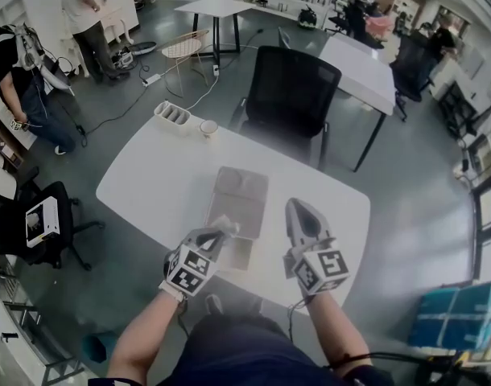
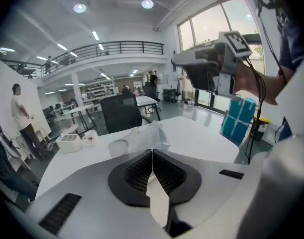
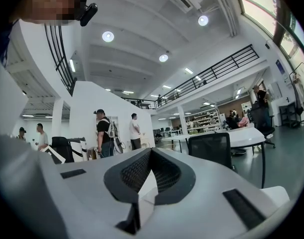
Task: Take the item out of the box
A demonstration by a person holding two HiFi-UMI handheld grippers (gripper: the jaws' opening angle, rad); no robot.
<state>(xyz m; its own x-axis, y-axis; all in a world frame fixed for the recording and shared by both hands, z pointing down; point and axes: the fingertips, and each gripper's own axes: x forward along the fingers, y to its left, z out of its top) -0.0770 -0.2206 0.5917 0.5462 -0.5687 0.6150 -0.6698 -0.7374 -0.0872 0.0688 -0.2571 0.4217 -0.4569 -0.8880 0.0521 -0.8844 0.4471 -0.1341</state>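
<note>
Left gripper (image 1: 216, 236) pinches the crumpled white bag (image 1: 226, 226), seemingly soft and featherlight, by its bunched edge; right gripper (image 1: 299, 208) closed, empty.

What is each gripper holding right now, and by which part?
The left gripper pinches a crumpled translucent white plastic bag by its near edge, jaws closed on it. The right gripper holds nothing, jaws shut.

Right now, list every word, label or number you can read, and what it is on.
No readable text anywhere.
Cubes on the left gripper and right gripper: square marker patterns only, no letters.
On the blue boxes: any print too blurred.
On the white wrapper: no print visible.
</note>
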